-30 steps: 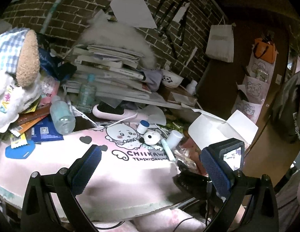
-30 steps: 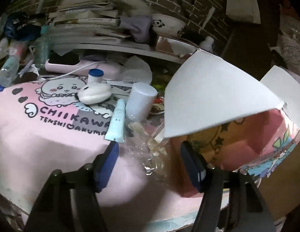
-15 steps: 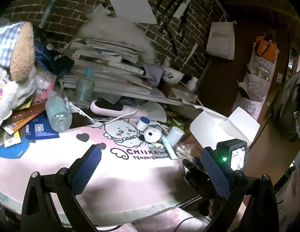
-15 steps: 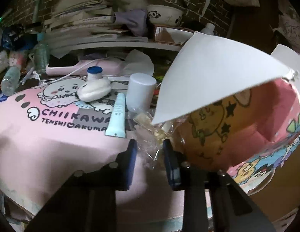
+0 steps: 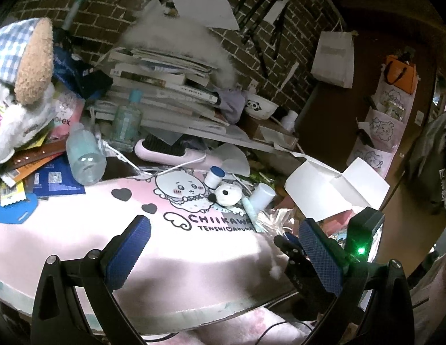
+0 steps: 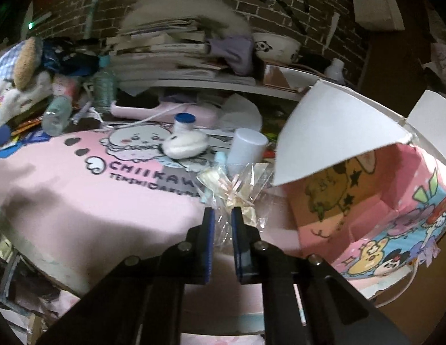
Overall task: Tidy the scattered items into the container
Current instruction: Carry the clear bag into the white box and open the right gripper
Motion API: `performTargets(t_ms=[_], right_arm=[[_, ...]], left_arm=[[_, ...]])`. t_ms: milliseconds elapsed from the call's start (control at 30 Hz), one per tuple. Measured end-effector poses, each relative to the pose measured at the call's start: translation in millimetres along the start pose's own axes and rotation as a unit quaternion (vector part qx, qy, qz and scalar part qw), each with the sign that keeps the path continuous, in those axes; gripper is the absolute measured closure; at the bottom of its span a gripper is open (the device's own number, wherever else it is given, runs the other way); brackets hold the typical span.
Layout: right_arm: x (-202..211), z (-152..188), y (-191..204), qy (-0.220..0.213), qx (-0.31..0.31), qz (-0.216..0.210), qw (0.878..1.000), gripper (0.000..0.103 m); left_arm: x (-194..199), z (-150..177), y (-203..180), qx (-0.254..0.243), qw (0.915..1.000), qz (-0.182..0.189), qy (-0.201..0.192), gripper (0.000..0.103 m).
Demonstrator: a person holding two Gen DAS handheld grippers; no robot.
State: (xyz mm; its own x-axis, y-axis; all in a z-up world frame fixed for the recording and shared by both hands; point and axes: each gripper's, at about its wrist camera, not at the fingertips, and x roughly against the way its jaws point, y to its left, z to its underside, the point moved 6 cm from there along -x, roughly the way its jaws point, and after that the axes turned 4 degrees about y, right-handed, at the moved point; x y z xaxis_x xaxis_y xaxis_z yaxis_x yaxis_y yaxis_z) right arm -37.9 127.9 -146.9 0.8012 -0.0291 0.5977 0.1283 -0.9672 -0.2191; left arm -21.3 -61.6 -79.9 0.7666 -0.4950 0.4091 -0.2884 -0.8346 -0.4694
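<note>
The right gripper [image 6: 222, 215] has its blue pads drawn close together on the crinkled neck of a clear cellophane bag [image 6: 237, 192], pinching film with only a thin gap left between them. The bag sits near the right edge of the tabletop [image 6: 93, 201], on the pink printed mat, just beside the open pink cartoon box [image 6: 381, 210] whose white flap hangs over its mouth.

By my judgement the bag is very light, soft and slippery: film like this crumples rather than resists, and can slide out of a loose pinch. The gathered, tied neck looks the surest place to hold, since the layers bunch there; the pale contents below may be brittle, so squeezing the body seems unwise.

Just behind the bag stand a white cylinder bottle [image 6: 247, 149] and a pale tube [image 6: 220, 158], and further back a round white puff [image 6: 185, 145] and a blue-capped jar [image 6: 184, 123].

The left gripper [image 5: 223, 247] hangs wide open and empty over the near edge.
</note>
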Motion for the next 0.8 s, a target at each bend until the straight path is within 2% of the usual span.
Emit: performTargets(t_ms=[100, 200, 300, 433, 567, 667, 800], right_arm=[[3.7, -0.4, 9.0, -0.010, 0.013, -0.010, 1.000, 0.094], [7.9, -2.7, 19.2, -0.013, 0.025, -0.041, 0.999, 0.094], [20.4, -11.7, 28.3, -0.046, 0.051, -0.051, 0.996, 0.094], [30.4, -27.9, 28.0, -0.050, 0.058, -0.096, 0.992, 0.095], [46.9, -45.6, 15.2, -0.066, 0.065, -0.116, 0.989, 0.094], [52.9, -58.2, -3.9, -0.059, 0.062, -0.130, 0.988, 0.094], [58.0, -76.0, -45.0, -0.048, 0.053, -0.124, 0.990, 0.094]], left_arm=[[-7.6, 4.8, 1.2, -0.001, 0.9999, -0.003, 0.015, 0.000], [-16.3, 7.8, 2.4, -0.003, 0.9997, -0.009, 0.024, 0.000], [-21.3, 8.6, 4.2, 0.000, 0.9996, -0.014, 0.025, 0.000], [-26.2, 7.4, 8.0, 0.007, 0.9993, -0.026, 0.027, 0.000], [-31.6, 6.6, 6.5, 0.007, 0.9989, -0.034, 0.032, 0.000], [-37.8, 5.6, 2.8, 0.004, 0.9986, -0.040, 0.036, 0.000], [-47.0, 3.8, -4.7, -0.001, 0.9984, -0.038, 0.042, 0.000]])
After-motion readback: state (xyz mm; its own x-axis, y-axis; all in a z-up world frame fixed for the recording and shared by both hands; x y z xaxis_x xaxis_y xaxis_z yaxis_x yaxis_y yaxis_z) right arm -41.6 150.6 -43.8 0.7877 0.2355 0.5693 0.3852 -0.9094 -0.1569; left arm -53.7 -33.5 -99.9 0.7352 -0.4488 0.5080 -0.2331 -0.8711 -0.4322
